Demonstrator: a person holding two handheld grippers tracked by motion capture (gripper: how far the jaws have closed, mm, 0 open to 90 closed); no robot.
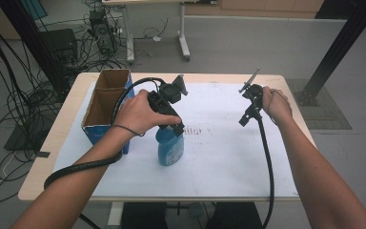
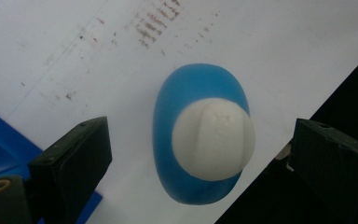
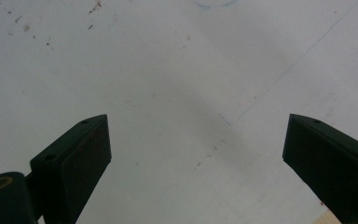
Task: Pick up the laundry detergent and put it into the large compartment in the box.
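Blue bottle (image 1: 170,145) upright on sheet (image 1: 228,157), beside box (image 1: 106,102) | left gripper (image 2: 200,144) straight above its cap – jaws apart | right gripper (image 1: 246,114) raised, angled down – jaws apart

Blue bottle (image 2: 168,112), centre of the left gripper view: blue body, white rounded cap (image 2: 213,138); in the high view a pale printed label on its front.
Left gripper (image 2: 200,156): black jaws, a brass-coloured ring at lower left.
Right gripper (image 3: 196,154): black jaws, same brass-coloured ring at lower left.
Cardboard box (image 1: 106,102), left of centre in the high view: brown inside, blue outside.
White sheet (image 1: 228,143): faint brown specks and a patch of dark dashes.
Table (image 1: 66,114): pale wood edge.
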